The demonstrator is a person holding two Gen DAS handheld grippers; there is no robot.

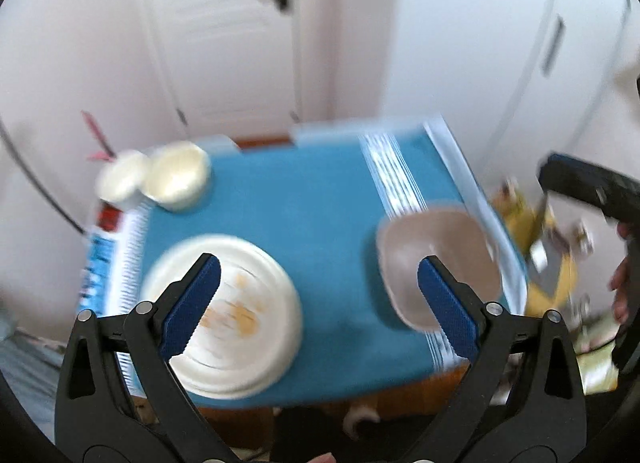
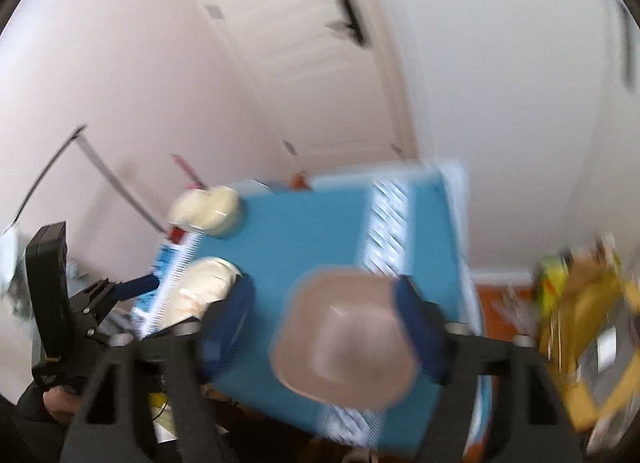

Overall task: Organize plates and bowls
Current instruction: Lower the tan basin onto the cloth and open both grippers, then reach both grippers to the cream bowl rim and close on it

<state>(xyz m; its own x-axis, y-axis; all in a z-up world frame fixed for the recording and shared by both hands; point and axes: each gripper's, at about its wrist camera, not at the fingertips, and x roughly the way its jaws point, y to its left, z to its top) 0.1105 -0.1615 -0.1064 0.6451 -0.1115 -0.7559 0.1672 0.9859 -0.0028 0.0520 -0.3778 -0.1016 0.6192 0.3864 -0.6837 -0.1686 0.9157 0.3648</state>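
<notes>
The left tool and right tool gape empty above the blue tabletop. On it, the white plate lies left, the brown bowl right, cream bowls beyond. Between grasps, I judge; next, descend onto one dish.

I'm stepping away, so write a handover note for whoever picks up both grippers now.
Left gripper: open, nothing between the pads, raised above the table.
Right gripper: open and empty, above the brown bowl.
On the blue cloth: white plate with orange smears at the near left; brown bowl at the near right by the striped edge; two small cream bowls side by side at the far left corner.
Done: nothing visibly stacked besides; both hands are free.
Left: probably gather the bowls and plate into one tidy group. The pictures are blurred, so check the positions first.
</notes>
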